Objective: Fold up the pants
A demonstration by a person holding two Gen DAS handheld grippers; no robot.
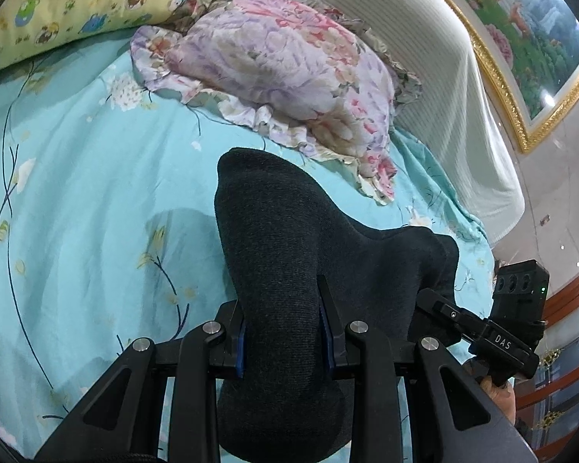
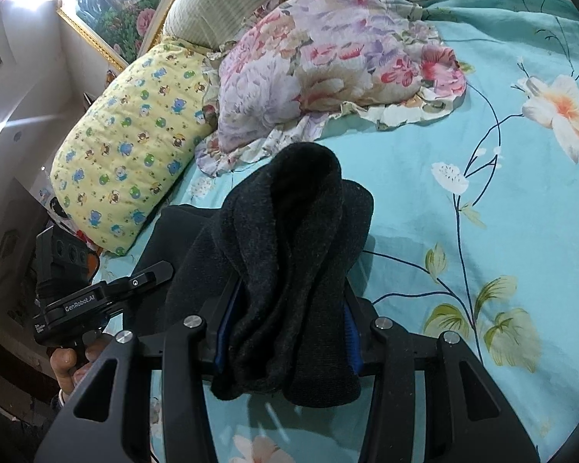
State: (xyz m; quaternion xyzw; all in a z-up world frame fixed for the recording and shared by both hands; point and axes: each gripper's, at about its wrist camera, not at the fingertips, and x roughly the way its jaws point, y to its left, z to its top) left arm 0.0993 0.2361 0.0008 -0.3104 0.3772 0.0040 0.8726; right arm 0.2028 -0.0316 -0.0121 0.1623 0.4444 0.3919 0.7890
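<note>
The pants (image 1: 289,254) are dark charcoal knit cloth, held up over a turquoise flowered bed sheet (image 1: 77,200). My left gripper (image 1: 285,339) is shut on a thick bunch of this cloth, which bulges up between the blue pads and hides the fingertips. In the right wrist view the pants (image 2: 289,254) hang in rolled folds through my right gripper (image 2: 287,332), shut on them too. The right gripper (image 1: 482,328) shows at the left view's right edge, beside the cloth. The left gripper (image 2: 96,293) shows at the right view's left edge, with a hand (image 2: 69,362) under it.
A floral ruffled pillow (image 1: 281,61) lies just beyond the pants. A yellow cartoon-print pillow (image 2: 135,131) sits beside it. A striped headboard (image 1: 424,38) and a gold-framed picture (image 1: 521,38) stand behind. The sheet (image 2: 501,193) spreads bare to the right.
</note>
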